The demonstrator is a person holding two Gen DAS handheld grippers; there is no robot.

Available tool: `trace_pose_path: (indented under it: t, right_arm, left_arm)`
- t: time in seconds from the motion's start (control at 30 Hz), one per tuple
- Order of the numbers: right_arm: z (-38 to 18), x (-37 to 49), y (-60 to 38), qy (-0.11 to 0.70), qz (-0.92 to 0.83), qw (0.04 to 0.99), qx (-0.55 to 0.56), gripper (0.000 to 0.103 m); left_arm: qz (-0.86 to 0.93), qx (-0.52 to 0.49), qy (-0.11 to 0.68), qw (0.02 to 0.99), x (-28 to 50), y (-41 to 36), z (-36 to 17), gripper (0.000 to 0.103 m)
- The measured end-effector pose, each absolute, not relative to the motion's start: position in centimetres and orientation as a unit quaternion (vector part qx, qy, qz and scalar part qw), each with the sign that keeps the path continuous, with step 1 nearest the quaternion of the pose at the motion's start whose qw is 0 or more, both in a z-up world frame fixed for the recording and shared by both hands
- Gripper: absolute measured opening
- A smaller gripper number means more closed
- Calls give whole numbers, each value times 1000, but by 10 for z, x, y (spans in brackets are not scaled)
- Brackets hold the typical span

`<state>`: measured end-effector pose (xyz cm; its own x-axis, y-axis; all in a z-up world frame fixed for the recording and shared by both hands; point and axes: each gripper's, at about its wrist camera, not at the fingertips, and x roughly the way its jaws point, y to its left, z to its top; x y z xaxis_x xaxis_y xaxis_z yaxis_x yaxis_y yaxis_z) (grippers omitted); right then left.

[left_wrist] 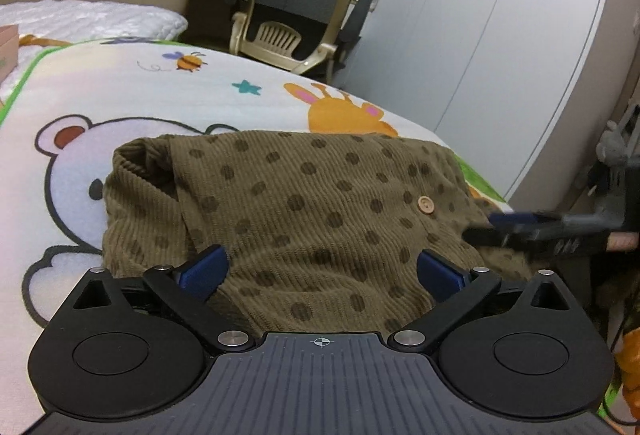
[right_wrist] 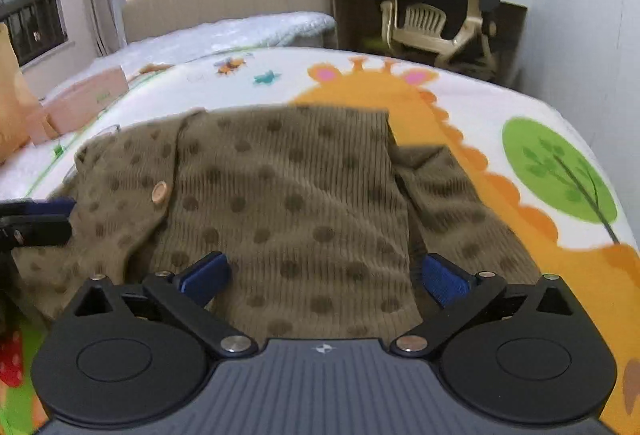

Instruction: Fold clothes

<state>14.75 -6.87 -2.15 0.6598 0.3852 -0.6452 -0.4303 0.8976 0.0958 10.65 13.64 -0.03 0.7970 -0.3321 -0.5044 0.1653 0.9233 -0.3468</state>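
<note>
You are working over a bed (left_wrist: 120, 91) spread with a cartoon-animal cover, where the brown dotted garment (left_wrist: 312, 203) is lying partly folded, its wooden button (left_wrist: 425, 203) facing up. Your left hand-held gripper (left_wrist: 320, 271) and right hand-held gripper (right_wrist: 324, 275) are both hovering over the cloth, jaws spread wide, gripping nothing.

Olive-brown dotted corduroy garment (left_wrist: 304, 211) lies folded, wooden button up, on the cartoon-print mat (left_wrist: 160, 91)
</note>
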Motion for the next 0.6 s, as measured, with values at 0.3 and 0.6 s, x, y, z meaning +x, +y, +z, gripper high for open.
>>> trace_pose_path:
  t: [0.3,0.6]
  right_arm:
    - [-21,148,-73,345,227,911,-5,103]
    - [-23,148,-75,342,230,911,1,103]
  left_arm:
    - [-120,-160,307,931,94,137,9,103]
    - [-122,-255,329,901,55,155,12,103]
